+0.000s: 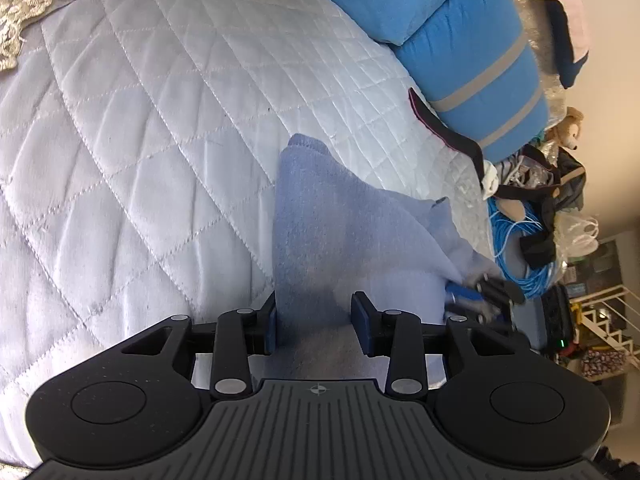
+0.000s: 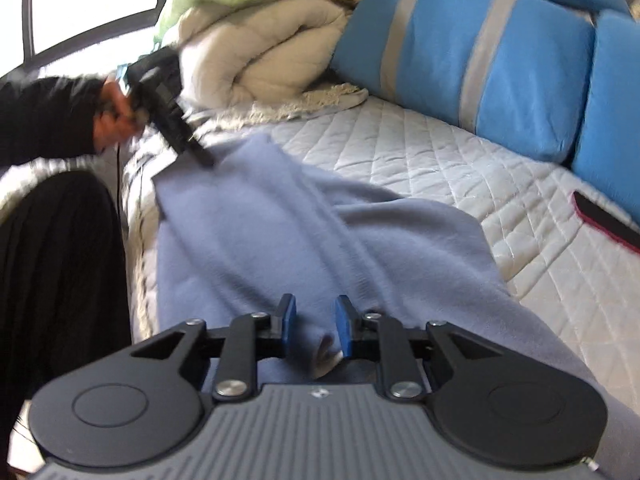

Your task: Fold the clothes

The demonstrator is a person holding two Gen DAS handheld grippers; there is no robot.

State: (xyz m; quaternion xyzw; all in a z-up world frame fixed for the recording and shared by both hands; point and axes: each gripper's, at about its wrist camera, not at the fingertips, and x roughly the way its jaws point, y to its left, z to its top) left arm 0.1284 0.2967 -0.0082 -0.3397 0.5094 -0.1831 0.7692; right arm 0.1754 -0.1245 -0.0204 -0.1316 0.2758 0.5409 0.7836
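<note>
A light blue fleece garment point(image 1: 340, 232) point(image 2: 260, 240) lies spread on the white quilted bed point(image 1: 160, 140) point(image 2: 440, 160), one cuff end pointing up the bed. My left gripper point(image 1: 318, 320) stands over its near edge with the jaws apart; fabric lies in the gap and the pads do not squeeze it. From the right wrist it shows as a dark tool point(image 2: 200, 156) in a person's hand point(image 2: 112, 120), its tip on the garment's far corner. My right gripper point(image 2: 316, 320) point(image 1: 484, 296) is closed on a raised fold at the opposite edge.
Blue pillows with grey stripes point(image 1: 460, 32) point(image 2: 480, 60) line the bed's head side. A black item with pink trim point(image 1: 444, 132) point(image 2: 604, 216) lies near them. A cream comforter point(image 2: 272, 48) is heaped by the window. A blue cable coil point(image 1: 520, 248) and clutter sit beyond the bed edge.
</note>
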